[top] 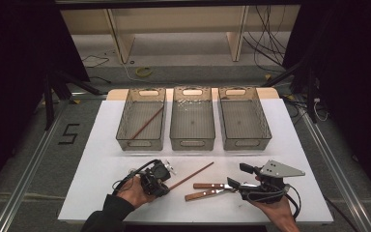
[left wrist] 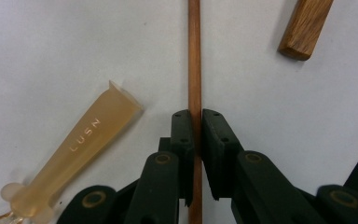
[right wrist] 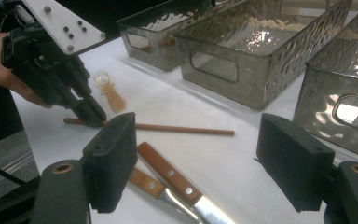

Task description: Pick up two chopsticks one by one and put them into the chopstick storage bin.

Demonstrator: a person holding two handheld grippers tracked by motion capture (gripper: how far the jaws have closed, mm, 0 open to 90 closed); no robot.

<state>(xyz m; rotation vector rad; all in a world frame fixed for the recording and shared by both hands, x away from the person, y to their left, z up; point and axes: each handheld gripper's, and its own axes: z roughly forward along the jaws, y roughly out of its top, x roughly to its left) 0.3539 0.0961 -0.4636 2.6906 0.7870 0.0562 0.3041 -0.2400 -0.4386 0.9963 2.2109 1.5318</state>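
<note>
A brown chopstick (left wrist: 194, 56) lies on the white table, and my left gripper (left wrist: 198, 115) is shut on it near one end. From above, that left gripper (top: 165, 187) sits at the front left, with the chopstick (top: 193, 175) running up and right from it. My right gripper (top: 240, 175) hovers open at the front right, over the blade ends of two wooden-handled knives (top: 206, 185). In the right gripper view, my right gripper (right wrist: 196, 136) has its jaws wide apart, with the knives (right wrist: 168, 172) below and the left gripper (right wrist: 91, 114) farther off. A translucent amber spoon (left wrist: 74, 149) lies beside the left gripper.
Three grey see-through bins stand in a row at the back: left bin (top: 125, 126), middle bin (top: 192, 140), right bin (top: 265, 129). Another chopstick (top: 147, 122) lies slanted in the left bin. A knife handle's end (left wrist: 305, 28) lies near the held chopstick.
</note>
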